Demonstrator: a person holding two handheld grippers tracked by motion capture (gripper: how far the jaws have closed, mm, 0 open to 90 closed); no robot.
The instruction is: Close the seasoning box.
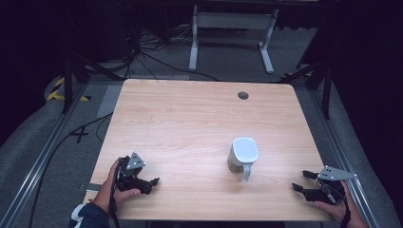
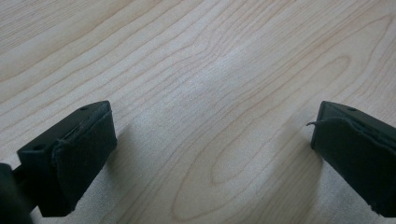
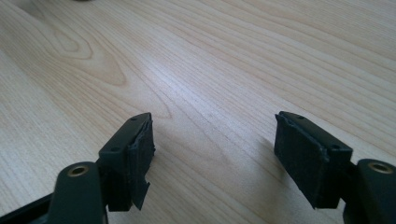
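Table first, from the high view: we are looking down on a light wooden top with a small dark round hole near its far edge. A white mug is standing right of centre, its handle pointing toward the person's side, well apart from both grippers. The left gripper is resting low at the near left corner, held in the left hand, its jaws pointing right along the table. The right gripper is sitting at the near right edge in the right hand, its jaws aiming left toward the table's middle and standing apart. A grey frame is standing on the floor beyond the table, with cables trailing beside it.

Over to the left gripper view: we are seeing the left gripper with its two black jaws spread wide, bare wood grain lying between them.

Now the right gripper view: the right gripper is showing both jaws held well apart, pinching nothing, the padding on the left one looking frayed.
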